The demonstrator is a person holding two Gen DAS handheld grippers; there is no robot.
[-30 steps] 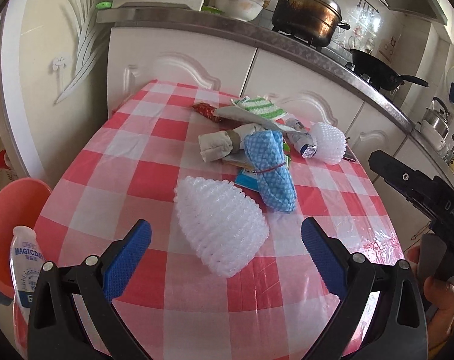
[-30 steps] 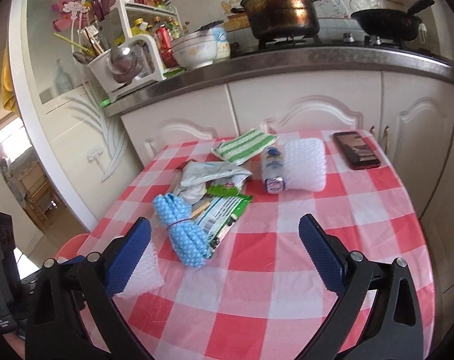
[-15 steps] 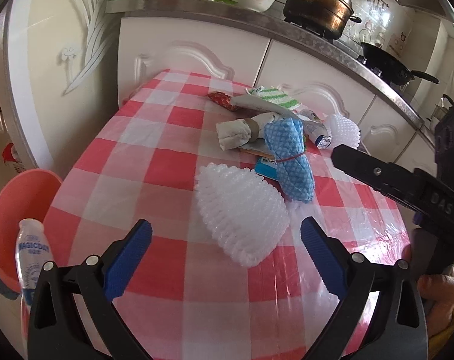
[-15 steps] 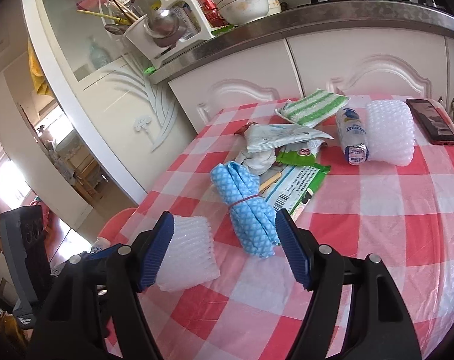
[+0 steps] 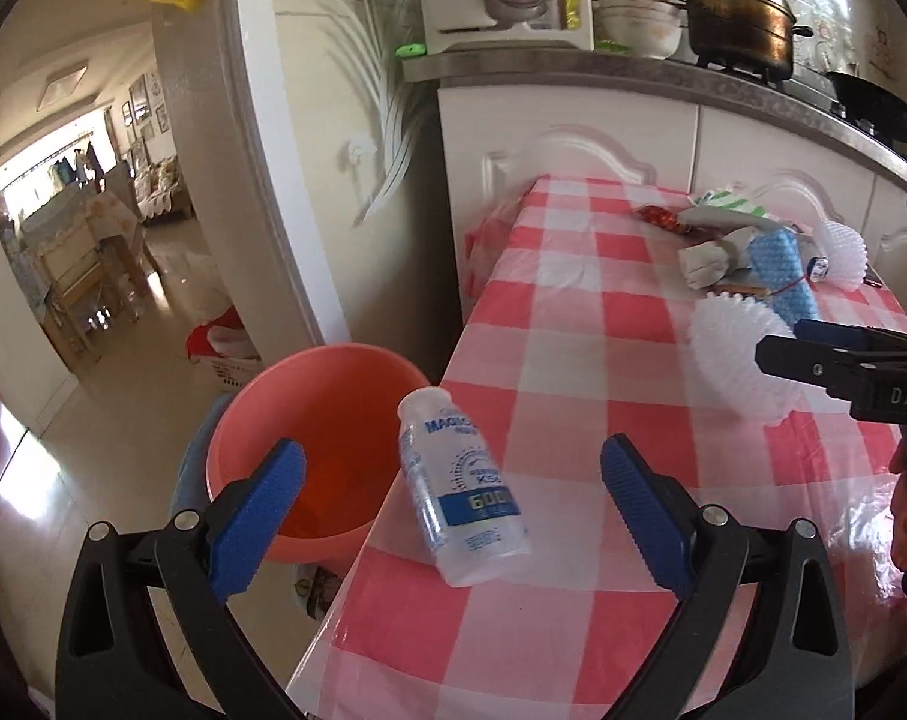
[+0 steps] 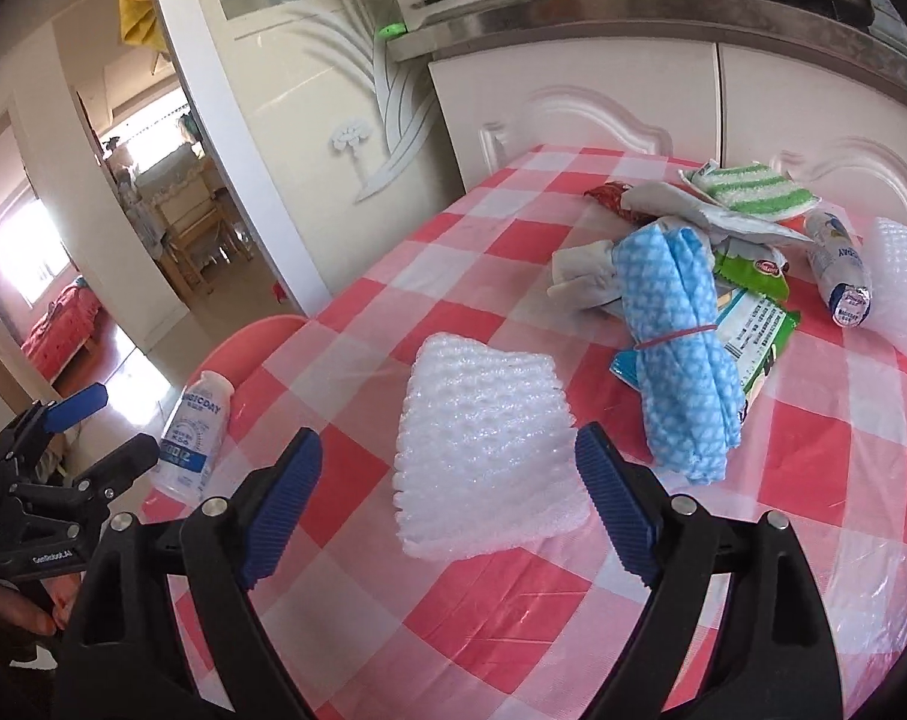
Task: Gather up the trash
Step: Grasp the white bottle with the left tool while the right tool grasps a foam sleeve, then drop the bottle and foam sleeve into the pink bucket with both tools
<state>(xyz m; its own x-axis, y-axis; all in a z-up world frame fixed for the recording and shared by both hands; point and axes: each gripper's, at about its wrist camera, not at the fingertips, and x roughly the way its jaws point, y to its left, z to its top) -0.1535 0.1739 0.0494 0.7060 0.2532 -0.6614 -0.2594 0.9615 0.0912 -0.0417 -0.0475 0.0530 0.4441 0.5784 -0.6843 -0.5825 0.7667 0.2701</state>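
Left gripper (image 5: 450, 480) released, blue pads spread wide, pointing down at the near-left corner of the surface (image 5: 579, 360), which carries a red-and-white checked cloth. A small clear plastic bottle (image 5: 462, 492) with a blue-and-white label lies on its side between the pads, touching neither, right at the surface's left edge. Just past that edge, lower down, an orange basin (image 5: 327, 396) stands on the floor.

Right gripper (image 6: 447, 501) jaws opening, pads standing either side of a white foam fruit net (image 6: 483, 450); the net lies flat on the cloth between them, not pressed by either pad. Person's hand (image 6: 30, 606) visible at lower left of the right wrist view, under the left tool.

Beyond the net, mid-surface: a blue patterned cloth roll (image 6: 678, 348) bound with a red rubber band, lying over green snack wrappers (image 6: 753, 324). Beside these, a crumpled grey-white wrapper (image 6: 585, 273) and a red wrapper (image 6: 609, 198). Further right, a second small bottle (image 6: 840, 270) touches another foam net (image 6: 903, 294). Farthest, a green-striped cloth (image 6: 753, 189) near the white cabinets (image 6: 573, 78).
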